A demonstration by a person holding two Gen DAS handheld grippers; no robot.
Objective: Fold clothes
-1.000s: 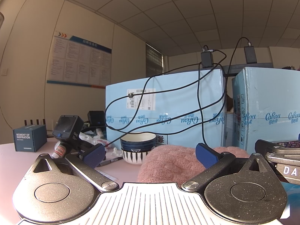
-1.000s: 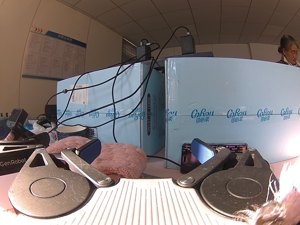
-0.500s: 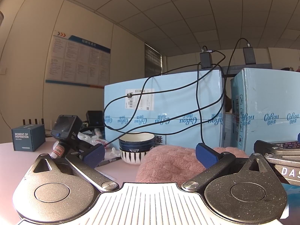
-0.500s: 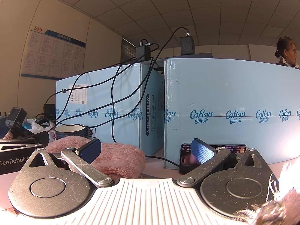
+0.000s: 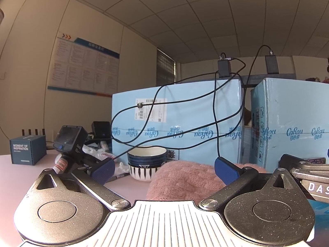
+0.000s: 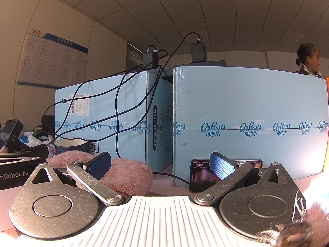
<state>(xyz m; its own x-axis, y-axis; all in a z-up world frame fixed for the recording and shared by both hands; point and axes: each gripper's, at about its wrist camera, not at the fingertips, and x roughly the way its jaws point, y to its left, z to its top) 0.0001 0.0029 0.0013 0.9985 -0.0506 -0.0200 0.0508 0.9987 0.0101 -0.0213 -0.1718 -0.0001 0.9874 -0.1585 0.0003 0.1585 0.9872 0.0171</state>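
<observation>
A pink knitted garment [image 5: 185, 179] lies bunched on the pale table, just ahead of my left gripper [image 5: 164, 169], whose blue-padded jaws stand wide apart and empty. The same garment shows in the right wrist view [image 6: 127, 175], ahead and left of my right gripper [image 6: 160, 164], also wide open and empty. The right gripper's left fingertip [image 6: 98, 164] overlaps the garment in view; contact is unclear. A furry pink piece [image 6: 314, 212] shows at the lower right edge.
Two light blue cartons [image 5: 176, 123] [image 6: 246, 123] with black cables stand behind the garment. A striped bowl [image 5: 147, 162] sits left of it. A phone [image 6: 201, 175] leans on the right carton. A dark box [image 5: 27, 150] and another gripper device [image 5: 70, 142] are at left. A person [image 6: 307, 58] stands behind.
Both views shift only slightly; the scene sits a little lower in frame. Both grippers stay open and the garment has not moved.
</observation>
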